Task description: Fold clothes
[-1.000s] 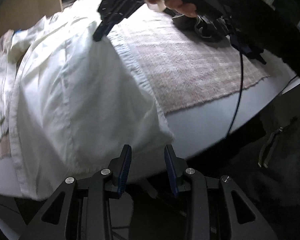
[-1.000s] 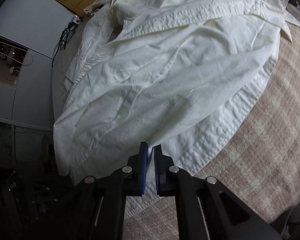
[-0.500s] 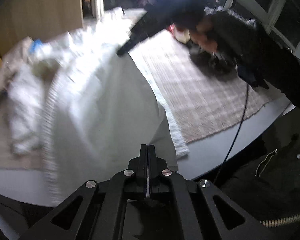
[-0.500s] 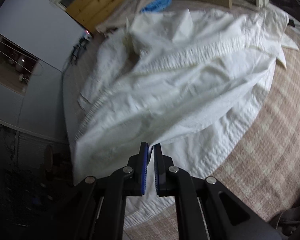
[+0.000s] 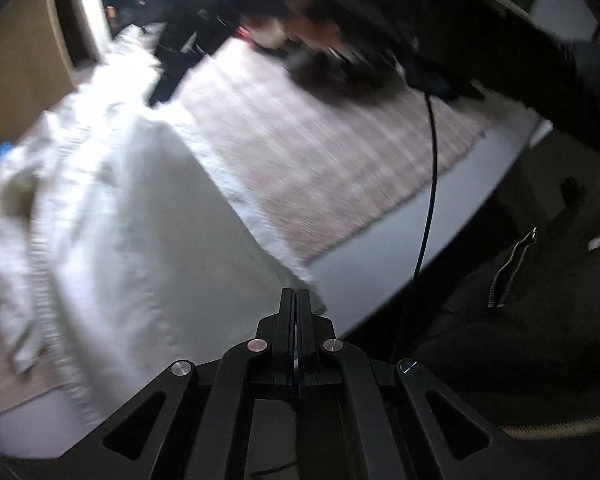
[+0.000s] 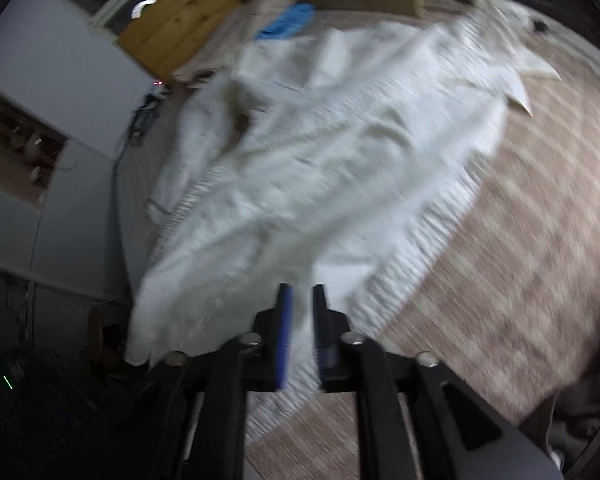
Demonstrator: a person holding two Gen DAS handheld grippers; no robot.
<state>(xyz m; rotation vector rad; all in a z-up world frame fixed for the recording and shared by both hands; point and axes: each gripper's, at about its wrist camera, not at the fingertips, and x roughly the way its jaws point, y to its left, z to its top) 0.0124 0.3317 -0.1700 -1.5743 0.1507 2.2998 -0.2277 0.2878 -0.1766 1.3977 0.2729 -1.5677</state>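
1. The left tool (image 5: 297,300) has its jaws together on the near corner of the white shirt (image 5: 112,216), so far as the blurred view shows; the cloth runs right up to the tips.
2. The right tool (image 6: 300,300) is opening its jaws; white cloth lies between and under them, but the pads do not seem to press on it.
3. The shirt (image 6: 332,168) lies spread and rumpled across the woven beige mat (image 6: 520,248) on the bench (image 5: 380,248), its collar (image 6: 520,88) at the far side.
4. Risk: with one tool letting go while the other lifts its corner, the hem may drop unevenly and the fold land crooked or bunched.
5. Risk: the left grip looks to be on a thin edge only; a quick pull could slip the cloth free.
6. Risk: the black cable (image 5: 430,184) hangs just beside the left corner and could snag the cloth or the tool.
7. Hard to make out: both views are motion-blurred; the sleeves are lost in the folds; the person's hand (image 5: 316,32) and right tool, seen from the left wrist, are a dark smear; the blue cloth (image 6: 288,24) beyond the shirt cannot be identified.
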